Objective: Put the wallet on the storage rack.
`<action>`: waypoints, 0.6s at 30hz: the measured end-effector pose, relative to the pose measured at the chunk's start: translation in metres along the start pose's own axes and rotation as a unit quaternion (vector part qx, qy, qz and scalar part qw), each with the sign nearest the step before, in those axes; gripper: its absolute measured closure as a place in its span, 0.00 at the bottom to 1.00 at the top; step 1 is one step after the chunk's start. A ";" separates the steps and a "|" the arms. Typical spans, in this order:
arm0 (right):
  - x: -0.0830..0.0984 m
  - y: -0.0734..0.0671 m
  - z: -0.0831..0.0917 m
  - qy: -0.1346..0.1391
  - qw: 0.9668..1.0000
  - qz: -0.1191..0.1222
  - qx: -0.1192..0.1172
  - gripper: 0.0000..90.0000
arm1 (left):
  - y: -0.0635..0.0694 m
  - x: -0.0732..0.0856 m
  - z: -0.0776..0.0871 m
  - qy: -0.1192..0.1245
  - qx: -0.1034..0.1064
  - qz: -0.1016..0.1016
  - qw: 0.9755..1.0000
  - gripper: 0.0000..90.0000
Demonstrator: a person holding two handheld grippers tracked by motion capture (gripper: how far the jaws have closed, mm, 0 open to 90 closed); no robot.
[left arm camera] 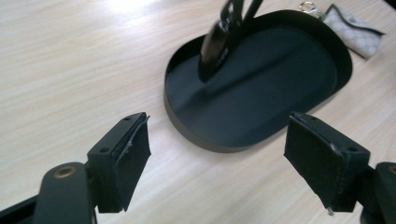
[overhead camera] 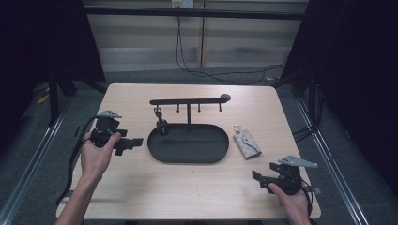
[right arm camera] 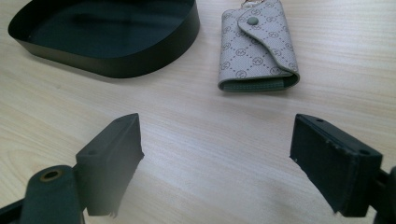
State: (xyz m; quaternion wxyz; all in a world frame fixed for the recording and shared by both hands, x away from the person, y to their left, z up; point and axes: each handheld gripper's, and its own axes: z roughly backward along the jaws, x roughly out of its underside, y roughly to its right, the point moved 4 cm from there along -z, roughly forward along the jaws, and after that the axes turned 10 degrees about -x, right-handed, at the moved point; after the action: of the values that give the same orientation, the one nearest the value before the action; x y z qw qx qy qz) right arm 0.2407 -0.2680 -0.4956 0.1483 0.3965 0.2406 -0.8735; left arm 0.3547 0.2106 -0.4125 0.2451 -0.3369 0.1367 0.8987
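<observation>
Left gripper (left arm camera: pixel 217 158): held in the left hand (overhead camera: pixel 96 152) over the table's left side; jaws spread wide, nothing between; aimed at the tray's left end.
Right gripper (right arm camera: pixel 217 163): held in the right hand (overhead camera: pixel 293 201) near the front right corner; jaws spread wide, empty; aimed across bare wood at the pouch.
Pouch (right arm camera: pixel 257 44): grey, patterned, flap snapped shut; flat on the table just right of the tray, apart from it; metal ring (overhead camera: pixel 237 127) at its far end.
Tray (overhead camera: pixel 187 157): black, oval, at the table's middle; post rising from its back edge with a crossbar (overhead camera: pixel 187 101) carrying 4 pegs.
Fob (left arm camera: pixel 215 46): dark, hanging from the leftmost peg, lower end inside the tray.
Table (overhead camera: pixel 187 197): pale wood.
</observation>
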 end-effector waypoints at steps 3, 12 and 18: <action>0.000 0.002 -0.001 -0.003 1.000 -0.007 -0.001 0.19 | 0.002 0.010 -0.002 0.006 -0.001 0.005 1.000 0.25; 0.001 0.002 -0.001 -0.004 1.000 -0.013 0.001 0.19 | 0.009 0.050 -0.013 -0.009 0.017 -0.004 1.000 0.23; -0.003 0.001 -0.003 -0.004 1.000 -0.014 0.008 0.22 | 0.014 0.071 0.001 -0.001 0.000 -0.023 1.000 0.22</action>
State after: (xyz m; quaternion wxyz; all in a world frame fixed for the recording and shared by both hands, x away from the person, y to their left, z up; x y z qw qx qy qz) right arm 0.2445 -0.2667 -0.4953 0.1335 0.3906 0.2385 -0.8791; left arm 0.3003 0.2237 -0.4589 0.2660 -0.3395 0.1283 0.8930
